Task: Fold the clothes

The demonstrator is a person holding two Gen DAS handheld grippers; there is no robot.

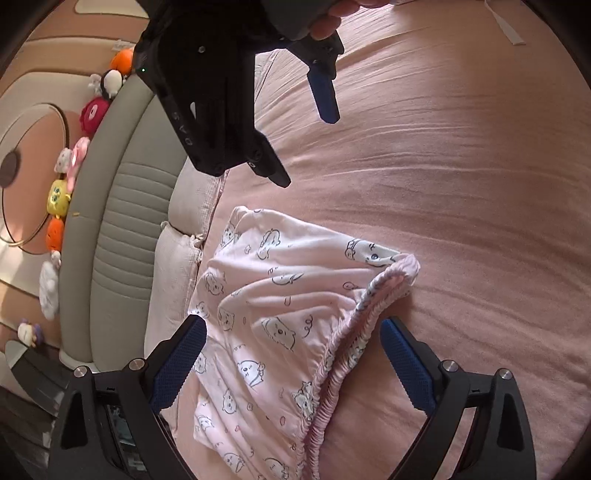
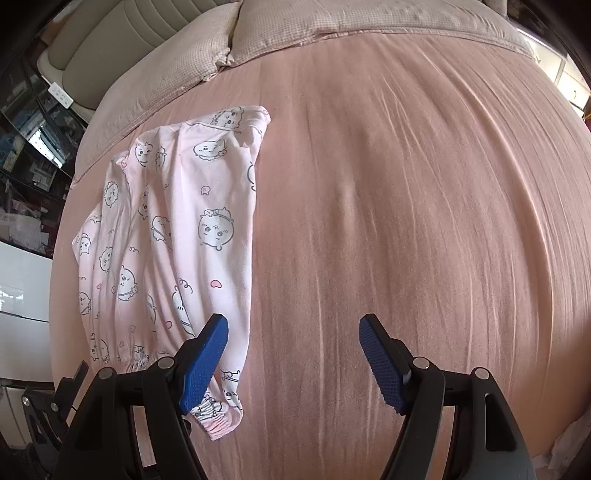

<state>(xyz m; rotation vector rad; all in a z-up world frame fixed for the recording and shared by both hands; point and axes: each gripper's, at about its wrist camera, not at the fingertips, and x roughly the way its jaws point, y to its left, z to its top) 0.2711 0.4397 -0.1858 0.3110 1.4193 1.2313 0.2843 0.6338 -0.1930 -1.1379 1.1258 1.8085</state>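
Pale pink pyjama trousers (image 1: 273, 332) printed with cartoon animals lie folded on a pink bedsheet (image 1: 443, 184). Their elastic waistband (image 1: 354, 332) runs between my left fingers. My left gripper (image 1: 293, 330) is open and hovers just above the waistband end, holding nothing. My right gripper (image 2: 293, 328) is open and empty above the sheet; its left finger (image 2: 207, 358) overlaps the trousers (image 2: 177, 236) near the waistband (image 2: 218, 424). The right gripper also shows in the left wrist view (image 1: 306, 147), raised above the bed with its blue finger pad (image 1: 325, 96) apart from the other finger.
Beige pillows (image 2: 288, 26) lie at the head of the bed, against a padded grey headboard (image 1: 122, 229). A row of plush toys (image 1: 59, 195) sits behind the headboard. White furniture (image 2: 22, 288) and a glass cabinet (image 2: 33, 122) stand beside the bed.
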